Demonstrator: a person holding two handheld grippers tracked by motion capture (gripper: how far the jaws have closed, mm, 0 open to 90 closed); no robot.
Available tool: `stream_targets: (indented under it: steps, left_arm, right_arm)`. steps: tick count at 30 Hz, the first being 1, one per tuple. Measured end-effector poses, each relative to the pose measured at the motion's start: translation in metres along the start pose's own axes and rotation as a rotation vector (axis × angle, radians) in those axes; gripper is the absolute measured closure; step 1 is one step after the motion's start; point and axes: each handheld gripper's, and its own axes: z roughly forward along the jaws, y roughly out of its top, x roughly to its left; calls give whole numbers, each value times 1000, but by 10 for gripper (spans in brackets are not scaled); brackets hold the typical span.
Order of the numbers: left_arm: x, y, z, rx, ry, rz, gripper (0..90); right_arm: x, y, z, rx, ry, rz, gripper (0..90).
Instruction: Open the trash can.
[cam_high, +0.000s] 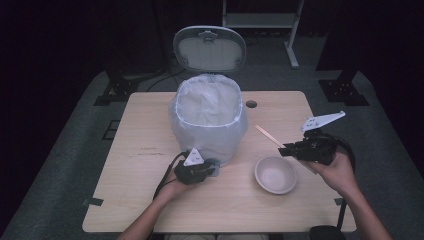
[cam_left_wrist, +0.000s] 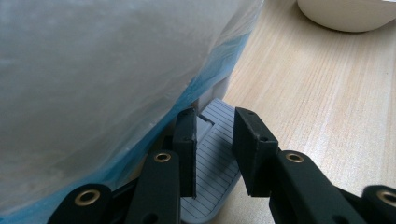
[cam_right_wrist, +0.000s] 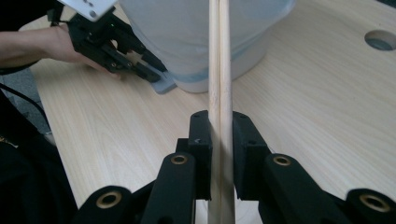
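One small bin (cam_high: 210, 120) stands at the middle of the pale wood-grain table (cam_high: 140, 200), its oval grey lid (cam_high: 210, 47) tipped up at the far side. A thin, cloudy plastic liner (cam_left_wrist: 93, 70) with a blue edge is folded over its rim and hangs down its rounded walls. At the bin's near foot juts one grey ribbed pedal (cam_left_wrist: 212, 154), flat and finely grooved. The left gripper (cam_left_wrist: 212, 154) presses down on that pedal with its black jaws drawn narrow, one jaw on each side of the pedal's raised rib.

To the right, the right gripper (cam_right_wrist: 219, 154) is clamped on one pair of smooth, straight, light wooden chopsticks (cam_right_wrist: 219, 70), held side by side and lifted off the table. One round, matte cream bowl (cam_high: 276, 174) sits on the table near the right gripper, between the two hands.
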Motion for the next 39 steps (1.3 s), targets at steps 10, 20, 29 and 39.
stream_targets:
  steps: [10, 20, 29, 39]
  left_arm:
    - [0, -1, 0, -2, 1, -3, 710]
    - [0, 0, 0, 0, 0, -4, 710]
    - [0, 0, 0, 1, 1, -5, 710]
    - [0, -1, 0, -1, 2, -6, 710]
  right_arm:
    - [5, 24, -17, -3, -11, -23, 792]
    - [7, 47, -30, -3, -12, -38, 792]
    - [9, 72, -42, -10, -11, -54, 792]
    - [14, 97, -47, -10, -1, -78, 792]
